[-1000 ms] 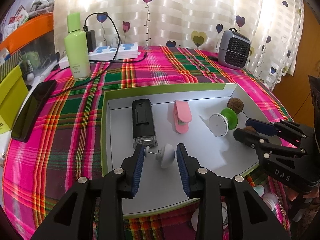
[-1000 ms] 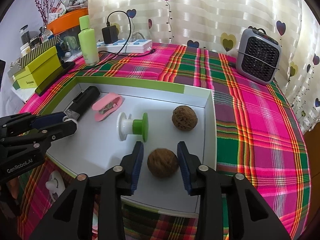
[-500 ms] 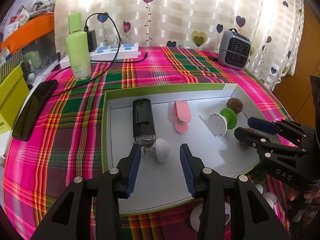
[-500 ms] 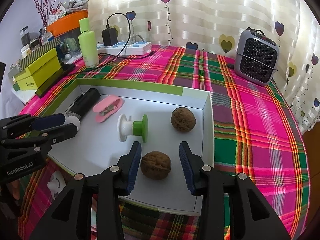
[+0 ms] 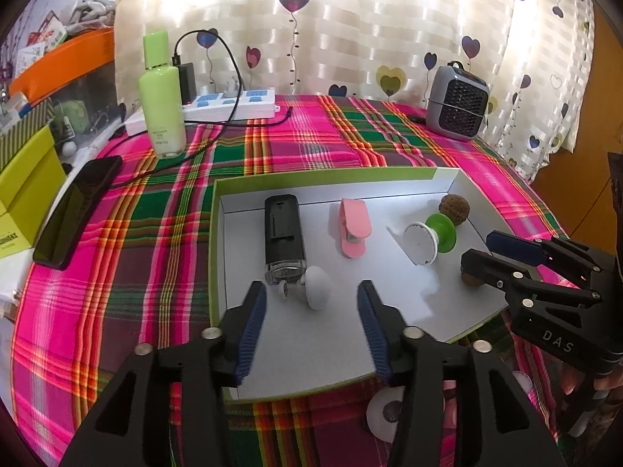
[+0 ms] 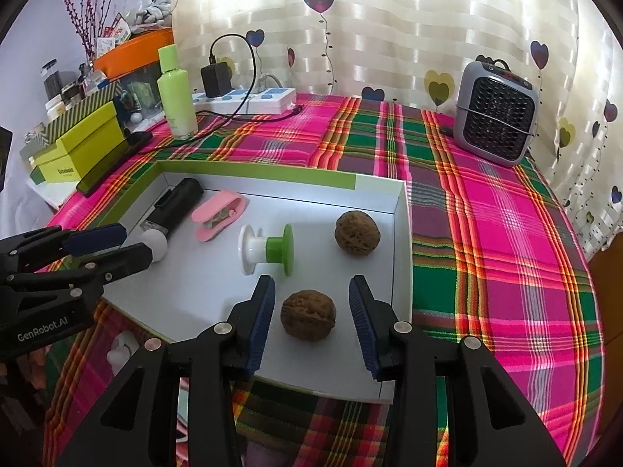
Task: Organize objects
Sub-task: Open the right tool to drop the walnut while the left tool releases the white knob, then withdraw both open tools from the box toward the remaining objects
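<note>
A white tray with a green rim (image 5: 331,175) (image 6: 253,175) holds a black oblong case (image 5: 282,233), a pink clip (image 5: 354,233), a green-and-white spool (image 5: 428,239) and two walnuts. My left gripper (image 5: 311,303) (image 6: 132,245) is opening. The white knob (image 5: 317,288) (image 6: 153,245) lies on the tray floor between its pads, touching neither, against the case's end. My right gripper (image 6: 311,280) (image 5: 477,253) stands open around the near walnut (image 6: 308,313), with a gap on each side. The far walnut (image 6: 357,235) (image 5: 453,205) sits by the tray's right wall.
On the plaid cloth behind the tray are a green bottle (image 5: 161,93), a power strip with a charger (image 5: 229,105) and a small grey heater (image 5: 457,105). A dark phone (image 5: 78,210) and a lime box (image 6: 78,148) lie left. White round pieces (image 5: 389,408) rest in front of the tray.
The left jaws have spread wide and the white knob now lies free against the black case. The right jaws have parted slightly from the near walnut.
</note>
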